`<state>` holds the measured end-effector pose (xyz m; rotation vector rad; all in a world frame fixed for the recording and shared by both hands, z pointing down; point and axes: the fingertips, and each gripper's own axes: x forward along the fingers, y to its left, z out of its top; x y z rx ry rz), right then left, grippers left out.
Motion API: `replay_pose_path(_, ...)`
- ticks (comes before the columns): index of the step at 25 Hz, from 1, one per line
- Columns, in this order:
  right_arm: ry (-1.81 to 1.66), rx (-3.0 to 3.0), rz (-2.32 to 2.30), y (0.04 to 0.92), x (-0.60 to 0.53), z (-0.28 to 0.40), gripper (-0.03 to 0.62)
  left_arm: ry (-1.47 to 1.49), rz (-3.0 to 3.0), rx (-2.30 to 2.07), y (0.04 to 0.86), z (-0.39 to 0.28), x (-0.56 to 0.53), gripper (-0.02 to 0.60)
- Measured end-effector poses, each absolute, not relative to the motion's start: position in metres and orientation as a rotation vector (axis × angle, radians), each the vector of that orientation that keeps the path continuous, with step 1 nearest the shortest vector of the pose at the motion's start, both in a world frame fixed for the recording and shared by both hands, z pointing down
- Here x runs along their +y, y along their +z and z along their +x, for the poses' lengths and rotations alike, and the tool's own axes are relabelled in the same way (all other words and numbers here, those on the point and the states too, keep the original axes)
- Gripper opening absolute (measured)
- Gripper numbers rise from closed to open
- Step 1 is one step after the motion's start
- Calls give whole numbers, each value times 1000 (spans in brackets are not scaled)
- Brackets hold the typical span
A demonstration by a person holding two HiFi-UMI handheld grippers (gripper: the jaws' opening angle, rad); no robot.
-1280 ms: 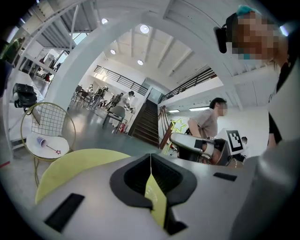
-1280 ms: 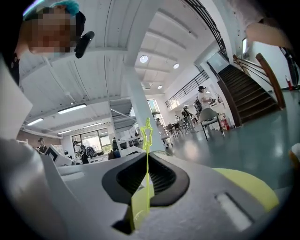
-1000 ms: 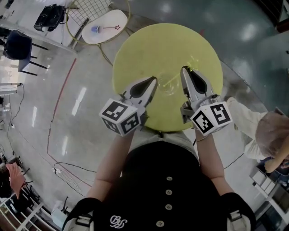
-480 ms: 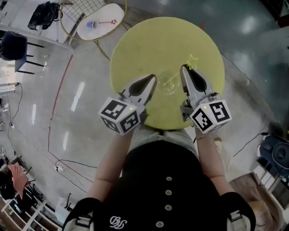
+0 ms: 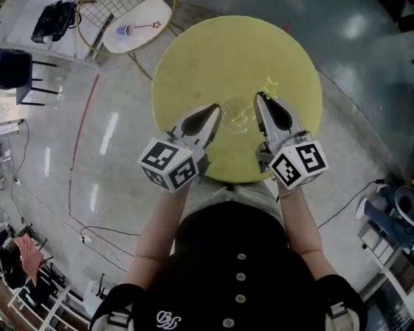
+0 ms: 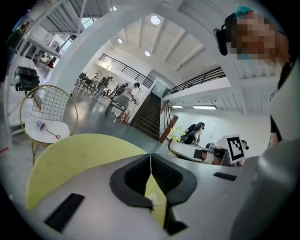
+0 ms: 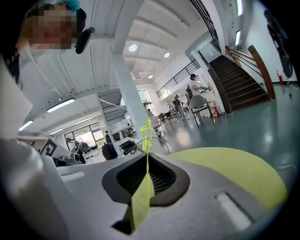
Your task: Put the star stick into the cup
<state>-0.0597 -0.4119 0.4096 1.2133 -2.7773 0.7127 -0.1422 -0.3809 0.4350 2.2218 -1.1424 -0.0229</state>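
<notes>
A clear cup (image 5: 234,117) stands near the front of the round yellow table (image 5: 226,58). My right gripper (image 5: 260,98) is just right of the cup and is shut on the thin yellow-green star stick (image 5: 270,85). In the right gripper view the stick's shaft runs up between the closed jaws of the right gripper (image 7: 147,157) to the star stick's outline star (image 7: 146,130). My left gripper (image 5: 215,108) is shut, its tip beside the cup's left rim. Whether it touches the cup is unclear. The left gripper view shows the left gripper (image 6: 150,157) with jaws together and the star stick (image 6: 177,133) off to the right.
A small white side table (image 5: 145,19) with a wire-backed chair frame stands at the far left; on it lie another cup (image 5: 121,30) and a red star stick (image 5: 143,26). A dark chair (image 5: 16,68) stands left. Cables run over the floor.
The head view has tilted, so the table sits lower in the frame. Both grippers stay beside the cup. A person at the right edge has gone from view.
</notes>
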Motion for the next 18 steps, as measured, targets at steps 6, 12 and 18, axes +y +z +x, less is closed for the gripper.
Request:
replay_pose_path(6,764,-2743,1219,426,-412,-60,12,-19,2202,-1151,444,-147,-388,14)
replay_pose_path(12,799,-2726,1197,437,-408,-63,12,-12,2191,-1150,450,-148,-390,14)
replay_pose_path(18,819,-2710,1198,445,-404,-61,14,-3,2190,-1147,452,-145,-393,14)
